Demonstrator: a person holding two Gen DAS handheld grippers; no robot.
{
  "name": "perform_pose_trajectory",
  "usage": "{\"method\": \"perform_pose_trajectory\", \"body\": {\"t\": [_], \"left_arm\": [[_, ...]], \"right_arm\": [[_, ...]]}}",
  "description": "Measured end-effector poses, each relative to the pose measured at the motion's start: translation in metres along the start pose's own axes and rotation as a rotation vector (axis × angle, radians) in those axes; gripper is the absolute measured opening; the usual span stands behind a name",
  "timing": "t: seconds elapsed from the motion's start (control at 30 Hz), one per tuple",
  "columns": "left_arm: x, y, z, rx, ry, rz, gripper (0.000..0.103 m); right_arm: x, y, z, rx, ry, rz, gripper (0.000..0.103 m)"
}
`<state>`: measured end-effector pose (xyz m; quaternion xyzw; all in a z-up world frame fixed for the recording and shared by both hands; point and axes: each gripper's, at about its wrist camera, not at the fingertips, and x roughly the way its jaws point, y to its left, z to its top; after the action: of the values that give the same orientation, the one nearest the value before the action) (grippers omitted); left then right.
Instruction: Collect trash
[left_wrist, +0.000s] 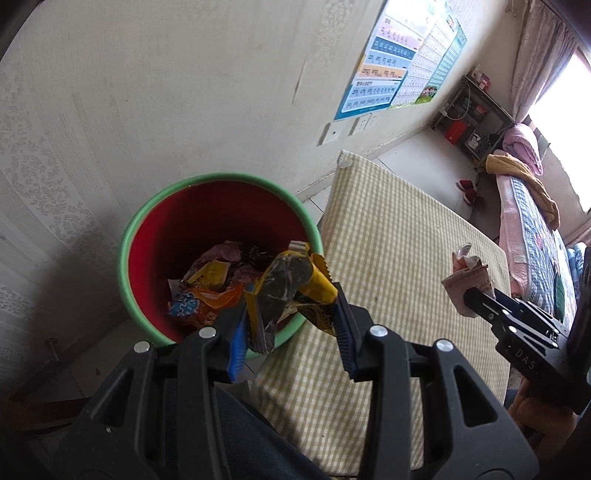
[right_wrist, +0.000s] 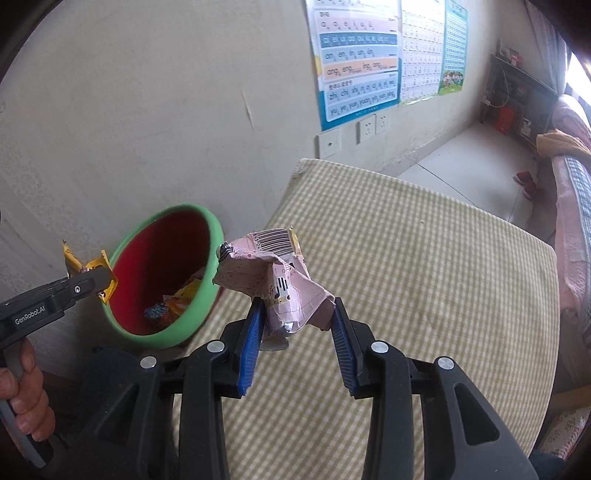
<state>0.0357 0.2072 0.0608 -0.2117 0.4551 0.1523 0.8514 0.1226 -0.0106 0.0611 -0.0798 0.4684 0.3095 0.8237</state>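
A red bin with a green rim (left_wrist: 129, 236) stands on the floor by the table's left edge and holds several wrappers; it also shows in the right wrist view (right_wrist: 216, 236). My left gripper (left_wrist: 291, 314) is shut on a crumpled yellow and silver wrapper (left_wrist: 291, 280), held above the bin's near rim. In the right wrist view the left gripper (right_wrist: 94, 280) sits left of the bin. My right gripper (right_wrist: 297, 314) is shut on a crumpled pink wrapper (right_wrist: 273, 273) with a barcode, held above the table. It shows at the right (left_wrist: 472, 299) of the left wrist view.
The table has a yellow checked cloth (left_wrist: 399, 236). A wall with posters (right_wrist: 358, 59) and sockets runs behind. A bed with quilts (left_wrist: 532, 214) stands to the right, and a dark shelf (left_wrist: 472, 118) in the far corner.
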Motion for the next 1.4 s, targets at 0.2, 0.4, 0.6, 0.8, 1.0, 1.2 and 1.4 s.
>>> {"method": "perform_pose_trajectory", "body": {"t": [0.2,0.4,0.6,0.8,1.0,1.2,1.4], "left_arm": [[-0.002,0.042,0.013,-0.068,-0.011,0.018,0.038],[-0.002,0.073,0.026,-0.125,-0.014,0.013,0.039],[0.001,0.09,0.034,-0.157,-0.014,0.03,0.057],[0.0,0.093,0.034,-0.178,-0.02,0.03,0.079],[-0.009,0.075,0.031,-0.157,-0.042,0.034,0.095],[-0.016,0.027,0.017,-0.075,-0.037,-0.004,0.097],[-0.025,-0.035,-0.004,0.037,-0.044,-0.069,0.097]], "right_arm": [[0.023,0.055,0.023,-0.085,0.004,0.073,0.036],[0.048,0.104,0.042,-0.151,0.02,0.142,0.036],[0.07,0.134,0.055,-0.192,0.048,0.169,0.044],[0.069,0.126,0.051,-0.177,0.048,0.151,0.062],[0.047,0.094,0.04,-0.125,0.03,0.106,0.07],[0.013,0.044,0.014,-0.025,0.0,0.045,0.077],[-0.033,-0.015,-0.023,0.093,-0.044,-0.048,0.078]]}}
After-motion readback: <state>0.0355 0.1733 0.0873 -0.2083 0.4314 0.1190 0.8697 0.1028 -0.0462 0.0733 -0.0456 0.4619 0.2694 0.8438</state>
